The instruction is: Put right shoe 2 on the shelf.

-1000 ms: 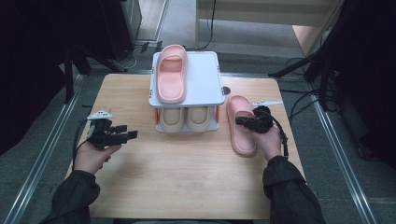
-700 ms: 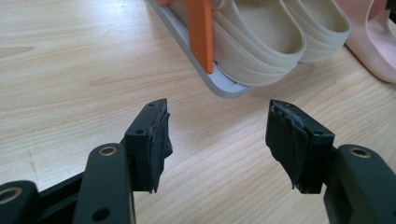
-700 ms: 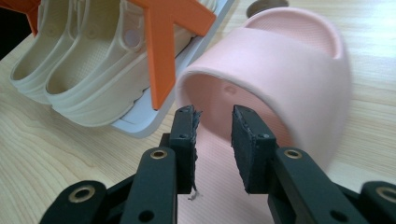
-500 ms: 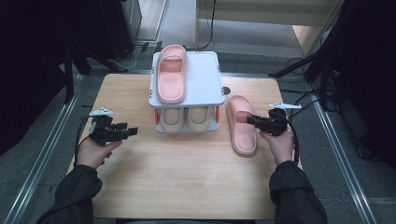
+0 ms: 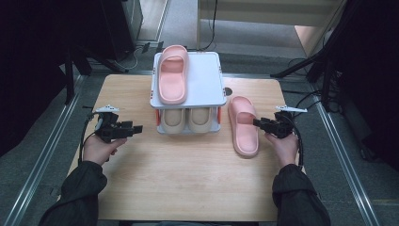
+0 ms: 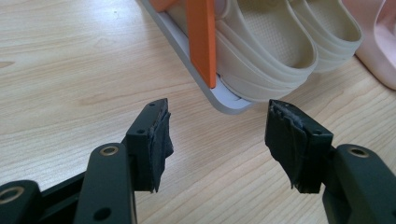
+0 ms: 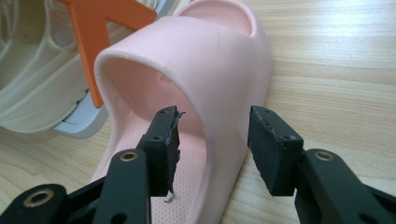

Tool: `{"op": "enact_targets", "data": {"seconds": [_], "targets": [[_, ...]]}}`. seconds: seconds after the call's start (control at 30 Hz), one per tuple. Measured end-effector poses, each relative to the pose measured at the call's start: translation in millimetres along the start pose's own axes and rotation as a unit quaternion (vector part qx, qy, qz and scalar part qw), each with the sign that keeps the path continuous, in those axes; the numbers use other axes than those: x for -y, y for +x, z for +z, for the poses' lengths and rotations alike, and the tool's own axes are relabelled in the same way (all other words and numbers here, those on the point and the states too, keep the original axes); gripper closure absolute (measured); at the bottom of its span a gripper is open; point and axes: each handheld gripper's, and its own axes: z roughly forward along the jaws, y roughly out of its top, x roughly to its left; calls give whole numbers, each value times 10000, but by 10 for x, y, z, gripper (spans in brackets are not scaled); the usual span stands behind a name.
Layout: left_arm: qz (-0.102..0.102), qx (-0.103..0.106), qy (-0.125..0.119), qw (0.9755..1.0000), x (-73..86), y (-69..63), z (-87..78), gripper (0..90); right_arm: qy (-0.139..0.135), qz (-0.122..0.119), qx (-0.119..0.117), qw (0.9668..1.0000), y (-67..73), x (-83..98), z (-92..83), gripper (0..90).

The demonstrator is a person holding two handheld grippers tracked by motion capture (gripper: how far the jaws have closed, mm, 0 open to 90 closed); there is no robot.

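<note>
A pink slipper (image 5: 243,125) lies flat on the wooden table just right of the white shoe rack (image 5: 207,77); its mate (image 5: 171,80) rests on the rack's top shelf. Two beige slippers (image 5: 188,120) sit on the lower shelf. My right gripper (image 5: 261,124) is at the pink slipper's right side. In the right gripper view its jaws (image 7: 215,114) straddle the strap's side wall (image 7: 219,84); they have just been opening, and gaps show at both pads. My left gripper (image 5: 134,129) hovers open and empty left of the rack, facing its corner (image 6: 224,100).
Orange struts (image 6: 201,42) hold up the rack's shelves. Bare tabletop (image 5: 188,179) stretches in front of the rack. Metal rails (image 5: 42,155) run along both table sides, and dark stands and cables crowd the floor behind.
My right hand has slid to the right, off the top of the pink slipper, and its jaws have spread apart. The slipper stays flat on the table. The left hand has kept still.
</note>
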Motion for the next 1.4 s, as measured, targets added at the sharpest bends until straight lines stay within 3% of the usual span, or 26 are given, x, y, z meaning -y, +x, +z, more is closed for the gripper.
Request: {"op": "enact_targets", "data": {"seconds": [0.23,0.33,0.6,0.8,0.93,1.23,1.3,1.4], "targets": [[-53,-31,-55,10000,50,24,-62,404,76,-122,146,9998,59,-40,147,542],[-85,-48,-72,9999,76,25,-90,402,40,16,262,9996,34,-68,205,554],[-125,-138,-84,9998,158,53,-154,402,106,111,370,9992,-20,-84,274,591],[-179,-167,-102,9996,192,78,-191,401,114,147,409,9990,-25,-102,278,622],[-343,8,-210,9992,188,84,-206,401,106,164,478,9987,-25,-117,274,657],[-280,-38,-168,9995,191,87,-200,400,136,412,569,9974,-94,-131,199,805],[-281,-51,-154,9995,193,89,-197,400,161,490,535,9972,-112,-137,186,797],[-296,-42,-117,9995,194,89,-190,399,229,423,597,9971,-94,-149,173,806]]}}
